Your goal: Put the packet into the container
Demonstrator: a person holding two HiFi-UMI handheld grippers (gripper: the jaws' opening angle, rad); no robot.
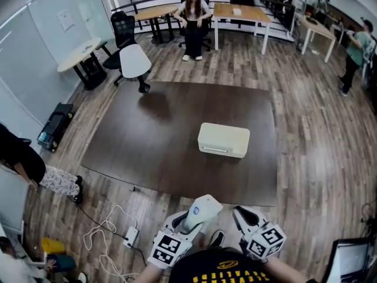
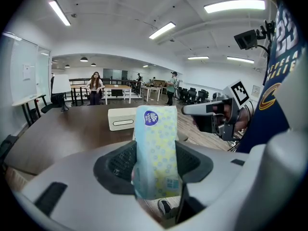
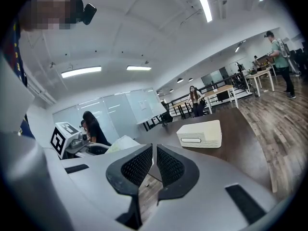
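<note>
Jaws of the left gripper [image 2: 156,165] tight on the upright packet's [image 2: 155,134] sides.

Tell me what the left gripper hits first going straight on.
Probably the container, straight ahead behind the packet that the left gripper holds; depth is unclear, so the table might come first.

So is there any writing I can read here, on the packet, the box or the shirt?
"23", it seems: dark shirt.
Yellow lettering on that shirt: cut off, unreadable.
Packet, blue round logo: too blurred to read.
Container: no text.
</note>
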